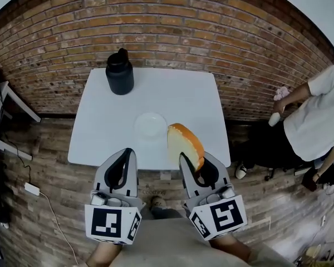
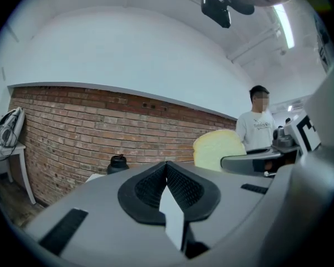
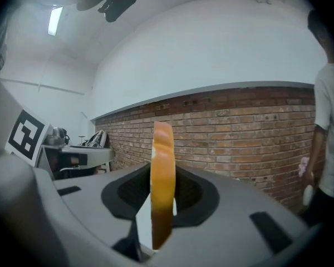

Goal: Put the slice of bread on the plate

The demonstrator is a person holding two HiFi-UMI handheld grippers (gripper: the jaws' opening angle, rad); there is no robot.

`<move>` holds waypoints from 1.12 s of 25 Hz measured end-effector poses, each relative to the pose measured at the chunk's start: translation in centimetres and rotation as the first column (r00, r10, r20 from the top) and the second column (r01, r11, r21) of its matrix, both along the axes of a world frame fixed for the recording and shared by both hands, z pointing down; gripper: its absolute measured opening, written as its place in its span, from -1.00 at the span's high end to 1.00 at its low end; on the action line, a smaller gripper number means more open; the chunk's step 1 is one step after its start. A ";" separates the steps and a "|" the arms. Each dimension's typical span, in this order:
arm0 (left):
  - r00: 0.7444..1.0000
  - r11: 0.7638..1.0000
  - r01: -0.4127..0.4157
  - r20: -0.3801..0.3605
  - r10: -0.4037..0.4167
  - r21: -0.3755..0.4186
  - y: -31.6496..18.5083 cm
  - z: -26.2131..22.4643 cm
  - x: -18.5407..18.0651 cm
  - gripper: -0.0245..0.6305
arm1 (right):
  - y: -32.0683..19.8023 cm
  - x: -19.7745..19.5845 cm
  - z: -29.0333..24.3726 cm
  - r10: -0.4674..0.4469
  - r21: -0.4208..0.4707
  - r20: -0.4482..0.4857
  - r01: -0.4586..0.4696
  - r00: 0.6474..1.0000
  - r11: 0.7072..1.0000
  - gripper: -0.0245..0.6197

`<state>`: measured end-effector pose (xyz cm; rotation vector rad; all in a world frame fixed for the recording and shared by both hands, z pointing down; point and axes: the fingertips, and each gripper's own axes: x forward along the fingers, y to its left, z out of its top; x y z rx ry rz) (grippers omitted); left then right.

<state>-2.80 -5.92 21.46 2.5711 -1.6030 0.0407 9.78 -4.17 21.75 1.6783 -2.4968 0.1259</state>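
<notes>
Brick wall (image 1: 172, 32) runs behind a white surface (image 1: 100, 121) that stands on a wooden floor (image 1: 44, 166). From the head view, a white plate (image 1: 150, 125) lies bare near the middle of the surface, and a black bottle (image 1: 119, 72) stands at its far left corner, well apart from the plate.

The slice of bread (image 1: 185, 143) is in the air over the near edge of the surface, just right of the plate and not touching it. It stands upright, with its orange crust arching over the top. The right gripper (image 1: 190, 163) holds it by the lower edge. The left gripper (image 1: 127, 153) sits beside it on the left, over the same near edge.

Only the right gripper view shows the grip itself. There the slice (image 3: 162, 171) is seen edge-on as a thin upright strip, with the two fingers pinching it from either side.

The left gripper view shows its own fingers (image 2: 178, 188) pressed together with nothing between them. It also gives the broad pale face of the slice (image 2: 217, 149), which the other gripper view does not, and the bottle (image 2: 118, 164) low against the bricks.

A person (image 1: 314, 113) in a white shirt stands to the right of the surface. The plate appears in the head view alone.
</notes>
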 end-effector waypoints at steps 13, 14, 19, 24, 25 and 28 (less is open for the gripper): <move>0.995 0.995 -0.098 -0.010 0.098 -0.008 -5.0 2.1 0.9 0.89 | -4.9 -0.7 2.7 -0.050 -0.039 -0.006 0.050 0.999 0.998 0.62; 0.994 0.994 -0.110 -0.015 0.110 -0.008 -5.3 2.4 1.1 0.89 | -5.2 -0.6 2.9 -0.050 -0.037 -0.006 0.050 0.999 0.998 0.62; 0.990 0.990 -0.137 -0.030 0.137 -0.018 -7.0 4.1 1.6 0.89 | -7.0 -0.7 3.9 -0.072 -0.022 -0.002 0.072 0.997 0.997 0.62; 0.987 0.985 -0.160 -0.010 0.160 -0.057 -8.1 5.3 1.8 0.89 | -8.5 -1.8 4.3 -0.120 -0.009 0.000 0.120 0.993 0.993 0.62; 0.987 0.985 -0.160 -0.005 0.160 -0.057 -8.4 5.5 1.7 0.89 | -8.7 -2.0 4.4 -0.127 -0.008 0.002 0.127 0.992 0.992 0.62; 0.987 0.985 -0.160 0.004 0.161 -0.061 -9.2 5.9 1.4 0.89 | -9.6 -2.8 4.8 -0.153 -0.004 0.015 0.153 0.988 0.988 0.62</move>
